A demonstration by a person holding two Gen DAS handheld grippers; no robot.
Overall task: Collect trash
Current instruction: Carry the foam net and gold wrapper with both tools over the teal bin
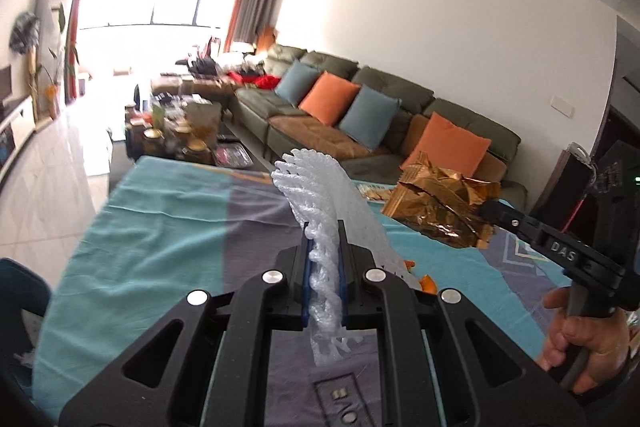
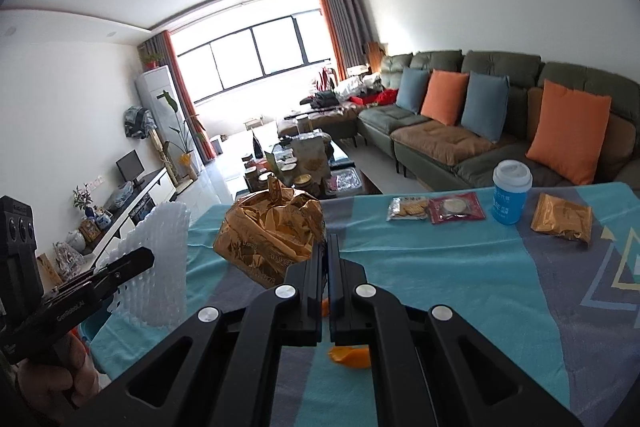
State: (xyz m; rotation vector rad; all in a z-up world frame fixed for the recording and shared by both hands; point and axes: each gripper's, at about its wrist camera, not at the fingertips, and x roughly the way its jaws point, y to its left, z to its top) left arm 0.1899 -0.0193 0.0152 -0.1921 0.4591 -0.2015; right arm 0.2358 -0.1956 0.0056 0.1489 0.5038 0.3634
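My left gripper is shut on a white foam fruit net and holds it above the table; the net also shows in the right wrist view. My right gripper is shut on a crumpled gold foil wrapper, held above the table; it shows in the left wrist view to the right of the net. Orange peel pieces lie on the teal and grey tablecloth below the grippers.
On the table's far side lie a cracker packet, a red snack packet, a blue cup with a white lid and a gold snack packet. A sofa and a cluttered coffee table stand beyond.
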